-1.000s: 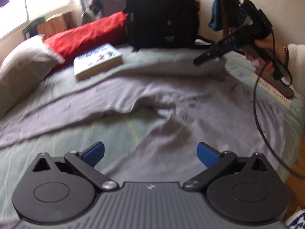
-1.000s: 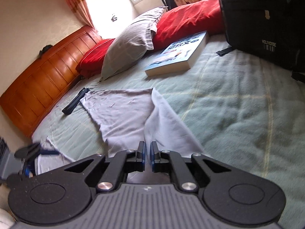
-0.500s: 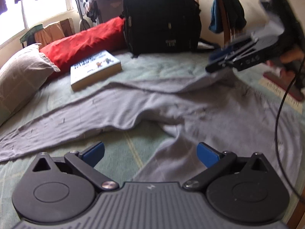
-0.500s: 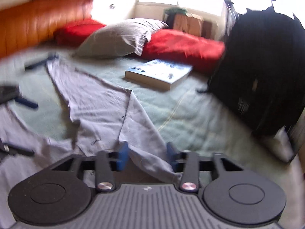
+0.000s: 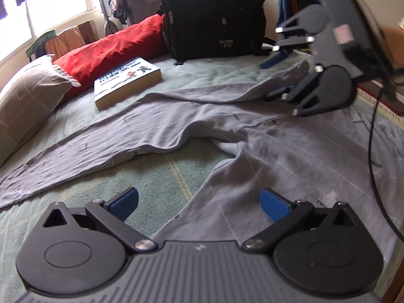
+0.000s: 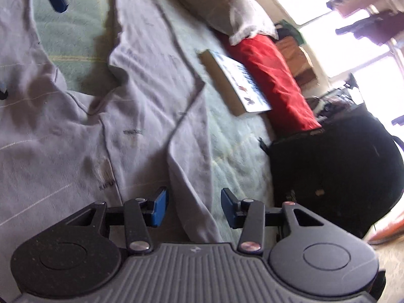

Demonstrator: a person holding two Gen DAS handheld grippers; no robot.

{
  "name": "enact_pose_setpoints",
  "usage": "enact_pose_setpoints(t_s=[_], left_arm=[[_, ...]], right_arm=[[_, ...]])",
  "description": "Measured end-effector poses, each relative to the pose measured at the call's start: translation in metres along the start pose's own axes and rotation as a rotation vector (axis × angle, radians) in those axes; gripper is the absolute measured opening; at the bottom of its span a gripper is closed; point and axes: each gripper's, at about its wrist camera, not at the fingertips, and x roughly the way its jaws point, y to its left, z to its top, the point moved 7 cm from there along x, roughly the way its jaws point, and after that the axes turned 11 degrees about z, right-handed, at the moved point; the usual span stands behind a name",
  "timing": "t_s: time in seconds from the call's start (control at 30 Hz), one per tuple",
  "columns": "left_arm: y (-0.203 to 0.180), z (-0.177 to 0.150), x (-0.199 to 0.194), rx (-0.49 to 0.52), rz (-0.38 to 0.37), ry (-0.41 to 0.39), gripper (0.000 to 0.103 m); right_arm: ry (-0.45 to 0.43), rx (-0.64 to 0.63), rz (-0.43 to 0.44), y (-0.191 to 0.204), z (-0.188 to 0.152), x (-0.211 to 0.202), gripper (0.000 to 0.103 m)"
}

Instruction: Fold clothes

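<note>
A pair of soft grey cotton trousers (image 5: 207, 126) lies spread flat on the green checked bed (image 5: 161, 176), legs apart, ready for folding. The left tool (image 5: 199, 203) hovers over the near leg, jaws wide and empty. The right tool (image 6: 193, 208) is closing loosely around a fabric edge, pads not pressing. A thick paperback book (image 5: 127, 82) lies beside them.

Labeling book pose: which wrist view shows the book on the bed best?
Left wrist. There the book lies upright in frame and sharp, cover and page edge both visible, in front of the red pillow. The right wrist view shows it rolled sideways and motion-blurred.
</note>
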Motion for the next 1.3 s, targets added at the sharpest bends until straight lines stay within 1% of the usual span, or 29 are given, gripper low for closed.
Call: enact_pose_setpoints(t_s=[0.03, 0.1, 0.17, 0.2, 0.27, 0.33, 0.43, 0.57, 0.67, 0.77, 0.83, 1.0, 1.07, 1.1, 1.17, 1.27, 1.3], left_arm=[[-0.001, 0.0, 0.0, 0.004, -0.001, -0.001, 0.102], [-0.002, 0.0, 0.001, 0.014, 0.002, 0.0, 0.102], [-0.003, 0.0, 0.003, 0.024, 0.009, -0.001, 0.102], [-0.003, 0.0, 0.003, 0.028, 0.011, -0.002, 0.102], [-0.004, -0.001, 0.004, 0.032, 0.006, -0.003, 0.102], [-0.005, -0.001, 0.005, 0.032, 0.004, -0.003, 0.102], [-0.006, -0.001, 0.004, 0.042, 0.005, -0.008, 0.102], [-0.005, 0.002, 0.001, 0.095, 0.028, -0.023, 0.102], [-0.003, 0.009, 0.0, 0.174, 0.077, -0.057, 0.102], [-0.001, 0.025, 0.003, 0.274, 0.158, -0.12, 0.102], [0.002, 0.041, 0.009, 0.332, 0.2, -0.166, 0.102], [0.0, 0.087, 0.038, 0.445, 0.244, -0.318, 0.102], [-0.011, 0.095, 0.052, 0.515, 0.199, -0.352, 0.102], [-0.017, 0.096, 0.06, 0.562, 0.19, -0.371, 0.102], [-0.03, 0.096, 0.078, 0.661, 0.195, -0.381, 0.102], [-0.039, 0.094, 0.106, 0.721, 0.222, -0.358, 0.102], [-0.041, 0.093, 0.111, 0.73, 0.224, -0.366, 0.102]], right_arm=[[0.009, -0.017, 0.006, 0.002, 0.002, 0.004, 0.049], [0.032, -0.05, 0.01, 0.005, 0.006, 0.012, 0.038], [0.054, -0.081, 0.011, 0.01, 0.007, 0.02, 0.024], [0.064, -0.094, 0.013, 0.012, 0.008, 0.023, 0.021], [0.078, -0.116, 0.017, 0.019, 0.007, 0.028, 0.011], [0.089, -0.147, 0.007, 0.025, 0.006, 0.03, 0.006], [0.086, -0.155, -0.001, 0.027, 0.005, 0.022, 0.005], [0.067, -0.137, 0.006, 0.021, 0.006, 0.004, 0.005], [0.053, -0.141, 0.016, 0.019, 0.008, -0.009, 0.005], [0.04, -0.134, 0.021, 0.016, 0.01, -0.016, 0.005], [0.037, -0.127, 0.023, 0.015, 0.011, -0.018, 0.005], [0.029, -0.102, 0.035, 0.01, 0.01, -0.017, 0.005], [0.027, -0.094, 0.04, 0.008, 0.01, -0.017, 0.005], [0.026, -0.089, 0.042, 0.007, 0.01, -0.017, 0.005], [0.019, -0.073, 0.049, 0.004, 0.01, -0.018, 0.005], [0.011, -0.056, 0.062, 0.003, 0.009, -0.02, 0.005], [0.009, -0.054, 0.066, 0.003, 0.009, -0.02, 0.005]])
